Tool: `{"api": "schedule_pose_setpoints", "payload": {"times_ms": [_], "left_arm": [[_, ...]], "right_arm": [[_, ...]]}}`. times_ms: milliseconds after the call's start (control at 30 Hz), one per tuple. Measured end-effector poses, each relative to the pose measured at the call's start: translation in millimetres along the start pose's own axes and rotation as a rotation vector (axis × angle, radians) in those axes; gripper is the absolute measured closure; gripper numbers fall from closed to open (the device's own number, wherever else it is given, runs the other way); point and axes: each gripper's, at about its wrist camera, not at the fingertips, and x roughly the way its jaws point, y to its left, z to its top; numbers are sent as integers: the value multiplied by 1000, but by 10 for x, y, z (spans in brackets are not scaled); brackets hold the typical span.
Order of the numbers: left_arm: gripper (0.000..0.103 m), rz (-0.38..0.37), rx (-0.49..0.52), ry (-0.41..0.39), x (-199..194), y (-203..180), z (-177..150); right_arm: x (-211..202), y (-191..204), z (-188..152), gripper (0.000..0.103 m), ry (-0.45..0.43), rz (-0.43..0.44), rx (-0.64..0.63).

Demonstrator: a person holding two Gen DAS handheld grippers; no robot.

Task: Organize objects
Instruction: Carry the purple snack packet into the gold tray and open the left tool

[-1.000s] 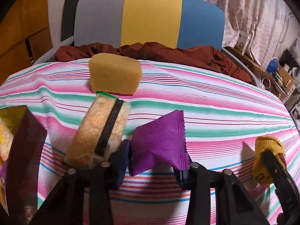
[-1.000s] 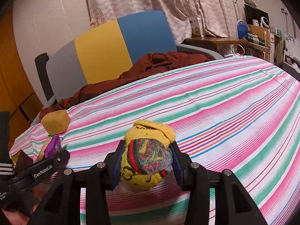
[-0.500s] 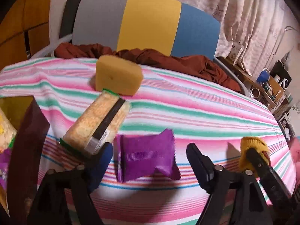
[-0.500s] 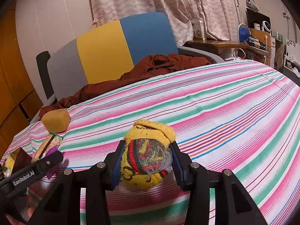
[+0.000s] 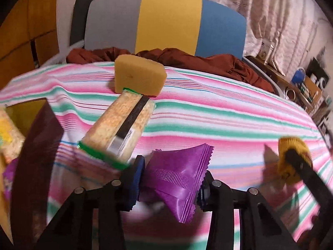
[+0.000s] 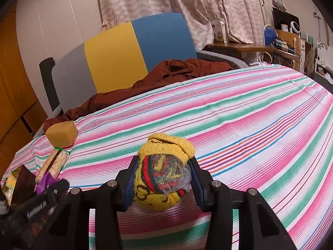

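**Both grippers holding items over the striped cloth**

Left gripper (image 5: 169, 184): the jaws have just been closing and now pinch a purple packet (image 5: 180, 179) between the blue pads. The packet is crumpled at the grip and its serrated edges fan out above and below the fingers. It sits low at the near edge of the striped cloth (image 5: 229, 116).

Right gripper (image 6: 163, 184): the jaws are narrow and clamp a yellow sock ball (image 6: 164, 173) with red and green bands. The ball fills the gap between the pads, over the cloth.

Other items, left wrist view:
- A long snack pack (image 5: 118, 125) with a green seam lies just beyond the left finger.
- A yellow sponge (image 5: 139, 77) stands at the far end of the pack, apparently touching it.
- A dark bag (image 5: 37, 145) stands at the left edge.
- A rust-coloured blanket (image 5: 187, 60) lies bunched behind the cloth, before a grey, yellow and blue chair back (image 5: 166, 23).
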Motion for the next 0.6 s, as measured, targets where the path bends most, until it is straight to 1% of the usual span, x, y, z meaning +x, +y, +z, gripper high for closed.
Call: {"api": "schedule_pose_setpoints", "payload": {"times_ms": [133, 200, 267, 367, 433, 500, 600], "left_arm": [[61, 8, 31, -31, -191, 40, -178], [62, 8, 26, -30, -259, 74, -254], [62, 4, 43, -33, -347, 56, -351], [62, -23, 100, -34, -468, -44, -504], [62, -43, 126, -49, -567, -85, -591], [62, -62, 137, -56, -646, -99, -677], [63, -99, 145, -44, -781, -79, -856]], "right_arm": [[-65, 95, -12, 57, -20, 26, -49], [-102, 161, -40, 57, -22, 28, -78], [-138, 205, -63, 57, -27, 23, -96], [-176, 265, -119, 57, -17, 19, -114], [-203, 291, -156, 57, -11, 21, -119], [-236, 307, -200, 57, -6, 25, -122], [-261, 322, -242, 57, 0, 25, -128]]}}
